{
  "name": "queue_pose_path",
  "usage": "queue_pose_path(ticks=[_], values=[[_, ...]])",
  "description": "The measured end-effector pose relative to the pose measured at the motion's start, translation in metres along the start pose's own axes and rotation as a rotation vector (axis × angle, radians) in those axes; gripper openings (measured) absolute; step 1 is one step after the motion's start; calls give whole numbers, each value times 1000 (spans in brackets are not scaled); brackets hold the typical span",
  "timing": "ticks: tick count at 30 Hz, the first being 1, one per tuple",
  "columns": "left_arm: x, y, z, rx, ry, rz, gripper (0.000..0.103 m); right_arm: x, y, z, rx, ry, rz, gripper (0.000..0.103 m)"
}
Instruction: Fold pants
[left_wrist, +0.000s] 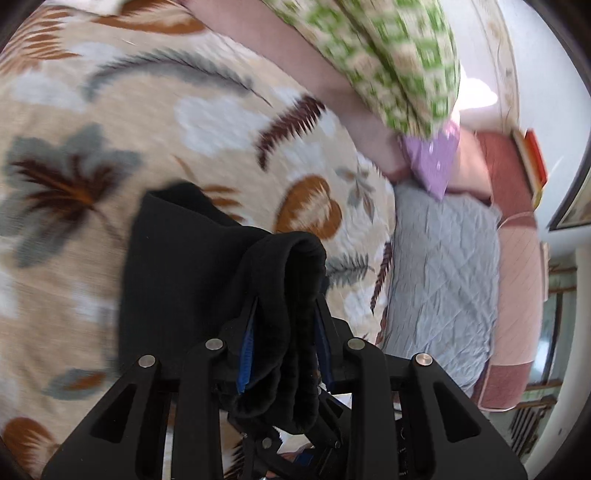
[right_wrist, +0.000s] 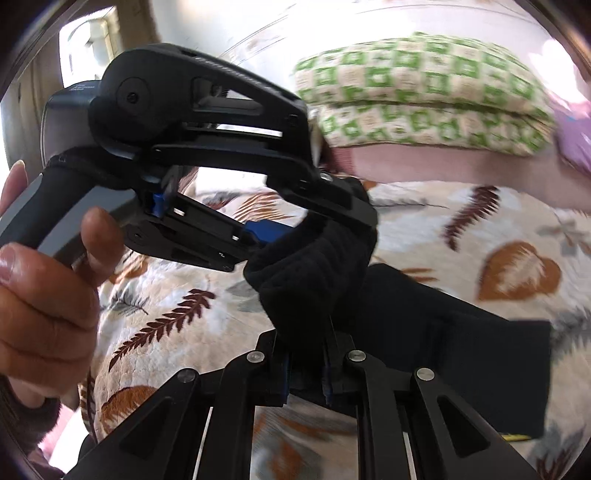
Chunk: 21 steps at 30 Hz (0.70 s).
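Right wrist: black pants stretching rightward from both tools' grip.

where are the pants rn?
The black pants are held above the leaf-print bedspread, bunched in both the left gripper and the right gripper. In the right wrist view the rest drapes right, below the green-checked pillow.

Both claws pinch the black pants above the bed: right claw below, left claw above it.
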<state>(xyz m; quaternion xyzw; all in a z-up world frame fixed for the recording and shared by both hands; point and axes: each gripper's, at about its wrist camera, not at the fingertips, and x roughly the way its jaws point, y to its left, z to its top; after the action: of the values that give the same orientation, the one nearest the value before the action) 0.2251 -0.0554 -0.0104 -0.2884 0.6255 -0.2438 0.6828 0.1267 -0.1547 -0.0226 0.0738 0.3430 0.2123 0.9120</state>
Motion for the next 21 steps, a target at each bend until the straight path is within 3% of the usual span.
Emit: queue_pose_path(ticks=[7, 12, 16, 18, 21], values=[[76, -51, -11, 41, 82, 58, 26, -37, -81, -21, 179, -21, 5, 15], [124, -73, -19, 82, 121, 143, 26, -51, -137, -45, 339, -30, 32, 15], [143, -72, -19, 87, 136, 190, 26, -46, -178, -63, 511, -25, 125, 16], [147, -72, -19, 96, 136, 213, 26, -41, -195, -73, 600, -12, 174, 25], [145, -76, -21, 110, 138, 228, 28, -38, -215, -87, 732, -5, 265, 25]])
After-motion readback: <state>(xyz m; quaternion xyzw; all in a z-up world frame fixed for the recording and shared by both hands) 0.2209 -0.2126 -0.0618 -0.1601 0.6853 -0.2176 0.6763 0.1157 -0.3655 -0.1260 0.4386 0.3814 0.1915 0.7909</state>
